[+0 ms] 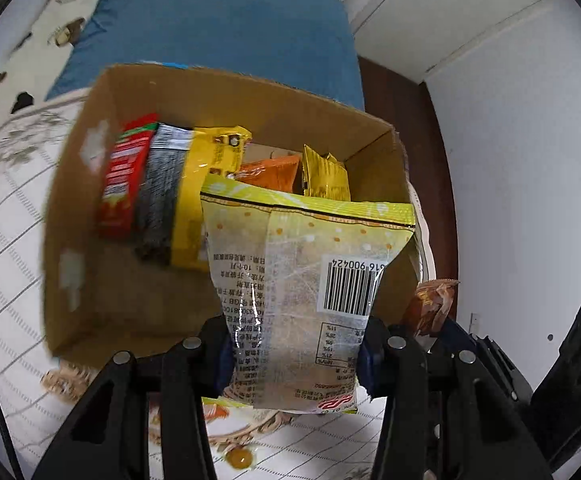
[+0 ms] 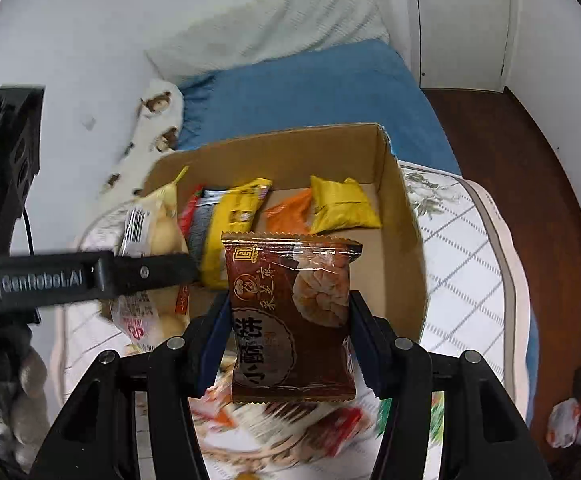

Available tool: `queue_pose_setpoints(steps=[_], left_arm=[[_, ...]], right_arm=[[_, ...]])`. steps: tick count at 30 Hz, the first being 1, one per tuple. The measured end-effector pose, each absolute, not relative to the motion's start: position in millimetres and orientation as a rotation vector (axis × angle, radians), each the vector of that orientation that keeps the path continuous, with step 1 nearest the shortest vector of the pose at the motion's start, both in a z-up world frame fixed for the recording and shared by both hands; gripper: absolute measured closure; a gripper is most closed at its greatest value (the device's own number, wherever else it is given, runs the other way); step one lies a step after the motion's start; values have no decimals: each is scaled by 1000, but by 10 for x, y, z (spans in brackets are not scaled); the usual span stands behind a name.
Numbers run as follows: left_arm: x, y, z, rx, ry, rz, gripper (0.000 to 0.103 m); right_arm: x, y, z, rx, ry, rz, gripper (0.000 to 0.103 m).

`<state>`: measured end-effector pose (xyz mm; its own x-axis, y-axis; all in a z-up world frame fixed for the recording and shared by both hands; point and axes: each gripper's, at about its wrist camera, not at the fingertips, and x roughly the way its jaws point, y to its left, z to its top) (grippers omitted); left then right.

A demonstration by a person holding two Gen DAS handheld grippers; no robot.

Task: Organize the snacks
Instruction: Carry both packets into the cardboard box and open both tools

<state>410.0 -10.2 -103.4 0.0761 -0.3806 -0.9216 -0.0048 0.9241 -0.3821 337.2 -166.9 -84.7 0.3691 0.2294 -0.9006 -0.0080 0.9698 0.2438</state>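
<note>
My left gripper [image 1: 294,356] is shut on a clear packet with a yellow-green top and a barcode [image 1: 302,280], held over the near rim of an open cardboard box [image 1: 66,216]. The same packet [image 2: 150,232] and the left gripper's black finger [image 2: 142,272] show at the left of the right wrist view. My right gripper [image 2: 286,344] is shut on a brown pastry packet [image 2: 290,320], above the box's [image 2: 406,248] near edge; its brown tip [image 1: 430,304] peeks in at the left wrist view's right. Inside the box lie red [image 1: 122,176], grey, yellow [image 2: 342,204] and orange [image 2: 290,212] packets.
The box stands on a white quilted mattress [image 2: 462,240] with a blue blanket [image 1: 218,32] behind it. More loose snack packets [image 2: 330,428] lie blurred on the mattress below the grippers. Dark wooden floor [image 2: 530,184] and a white door lie to the right.
</note>
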Motion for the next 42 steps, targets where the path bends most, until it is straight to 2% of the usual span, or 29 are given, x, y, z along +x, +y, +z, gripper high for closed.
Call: queue_pose_setpoints(steps=[10,11,12,13,14,15,18,20,30,42], left_arm=[[4460,-386,-1873,-309,1666,-282,58],[4449,-397,-1960,-321,1691,-293,56],[4446,-400,-2019,-336,1707,-307,52],[4447,-398,-2066,-343,1715,-314,48],[4441,-398,-2097,-331,1714,-313,32],[4435,-392,-2104,-320,1706,-312,23],[4425,-349,-2085,-298,1685,-291,21],[4402,-311,-2038,-284,1673,-276,18],[4135,-78,-1391,-145,1483,-188,17],[3523,210,-644,-106,1288,-169,17]], right_arm=[[3889,-1651,-1653,171,1334,149,44],[3921,-1646,-1735,180,1371,152,41],[3945,-1639,-1809,177,1402,145,37],[3941,-1624,-1859,161,1422,134,23],[3930,-1605,-1881,144,1422,133,12],[3920,-1592,-1888,138,1420,134,11],[3907,-1586,-1934,147,1432,131,11],[3908,-1587,-1945,141,1426,125,11],[3725,-1584,-1636,151,1371,101,11],[3196,-1577,-913,112,1187,65,11]])
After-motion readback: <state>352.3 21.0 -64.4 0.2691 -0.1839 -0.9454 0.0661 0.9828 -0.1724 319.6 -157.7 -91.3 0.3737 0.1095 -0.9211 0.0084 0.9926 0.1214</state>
